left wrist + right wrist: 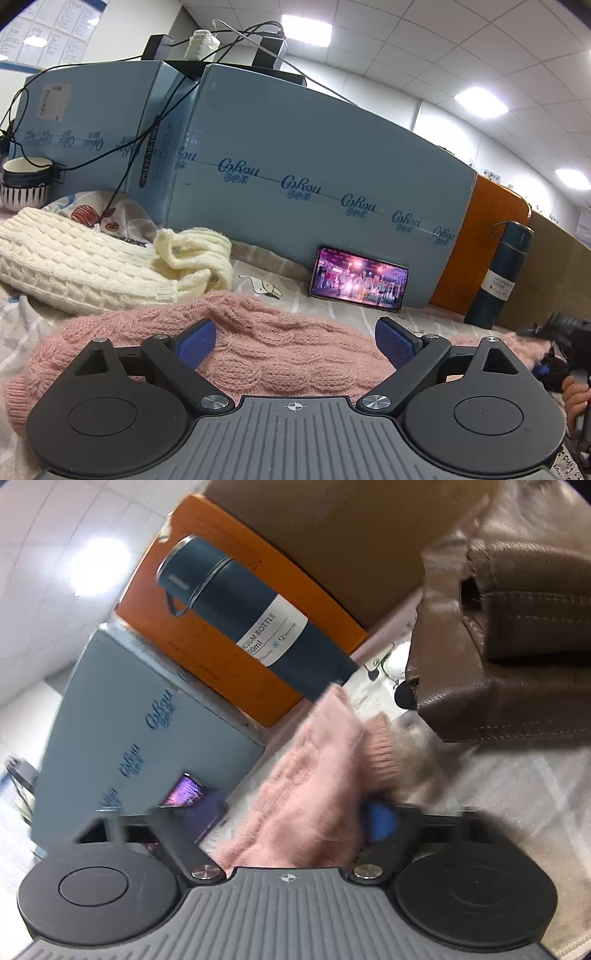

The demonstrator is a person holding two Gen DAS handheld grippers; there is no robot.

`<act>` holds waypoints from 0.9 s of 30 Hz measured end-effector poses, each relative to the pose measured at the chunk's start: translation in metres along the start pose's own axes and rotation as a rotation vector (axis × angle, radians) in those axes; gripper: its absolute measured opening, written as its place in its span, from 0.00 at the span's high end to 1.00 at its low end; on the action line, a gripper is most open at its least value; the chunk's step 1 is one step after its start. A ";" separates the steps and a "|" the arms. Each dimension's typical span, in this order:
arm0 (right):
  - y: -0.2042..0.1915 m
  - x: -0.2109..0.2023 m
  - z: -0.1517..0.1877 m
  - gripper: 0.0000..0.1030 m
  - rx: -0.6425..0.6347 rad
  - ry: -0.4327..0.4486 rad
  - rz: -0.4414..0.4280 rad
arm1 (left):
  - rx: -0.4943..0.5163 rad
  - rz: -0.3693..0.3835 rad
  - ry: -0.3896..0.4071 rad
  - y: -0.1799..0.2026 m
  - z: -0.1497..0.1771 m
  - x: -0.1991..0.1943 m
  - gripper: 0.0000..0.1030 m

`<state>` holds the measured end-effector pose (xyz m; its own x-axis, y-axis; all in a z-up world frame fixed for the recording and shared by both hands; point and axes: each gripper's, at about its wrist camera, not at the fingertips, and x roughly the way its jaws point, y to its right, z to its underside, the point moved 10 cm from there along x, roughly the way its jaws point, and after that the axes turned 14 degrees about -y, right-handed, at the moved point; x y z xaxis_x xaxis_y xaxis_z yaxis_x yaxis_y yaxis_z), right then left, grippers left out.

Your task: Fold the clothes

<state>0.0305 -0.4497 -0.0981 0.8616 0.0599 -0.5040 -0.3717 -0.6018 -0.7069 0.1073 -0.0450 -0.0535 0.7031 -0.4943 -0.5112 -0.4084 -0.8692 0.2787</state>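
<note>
While the pink knitted sweater [258, 343] lies spread across the patterned sheet [266, 284] of what looks like a bed, the left claw [293, 345] hovers just over its cable-knit body with its blue pads wide apart, touching nothing that I can see. That stance suits a hand waiting to pin or pinch the fabric for a fold.

Off to the right, the right claw [291, 823] is rolled hard to one side and has the sweater's sleeve [325, 768] running between its fingers. The view is blurred, so I cannot tell whether the pads actually press the wool or merely flank it. Judging by the cuff standing up off the sheet, the sleeve is probably being lifted to bring it in over the body.

Behind the sweater, a phone [358, 282] leans against a blue carton [295, 166], propped for watching. A dark vacuum bottle [498, 273] stands near an orange box [480, 243]. A cream knitted sweater [74, 266] sits to the left, seemingly already dealt with, and a brown leather garment [506, 635] lies folded to the right.
</note>
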 end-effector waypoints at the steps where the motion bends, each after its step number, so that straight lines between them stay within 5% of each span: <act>1: -0.003 -0.005 0.001 0.80 -0.036 0.018 0.012 | 0.002 -0.001 0.003 0.000 0.000 0.000 0.08; 8: -0.022 -0.057 -0.008 0.86 -0.187 0.169 0.038 | 0.002 0.007 0.025 -0.001 -0.004 -0.005 0.08; 12: -0.011 -0.086 -0.018 0.86 -0.235 0.278 0.176 | 0.019 0.006 0.029 0.001 -0.004 -0.006 0.08; 16: -0.005 -0.085 -0.016 0.86 -0.377 0.309 0.367 | 0.040 -0.099 -0.028 -0.005 0.001 0.006 0.08; 19: -0.029 -0.072 0.002 0.86 -0.530 0.281 0.305 | 0.016 -0.171 -0.102 -0.016 0.006 0.019 0.08; 27: -0.074 -0.038 0.065 0.85 -0.771 0.066 0.136 | 0.008 -0.118 -0.065 -0.016 0.005 0.012 0.08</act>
<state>0.0033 -0.3557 -0.0590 0.8535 -0.0873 -0.5138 -0.1516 -0.9848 -0.0845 0.1195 -0.0374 -0.0684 0.7077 -0.3864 -0.5915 -0.3298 -0.9211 0.2071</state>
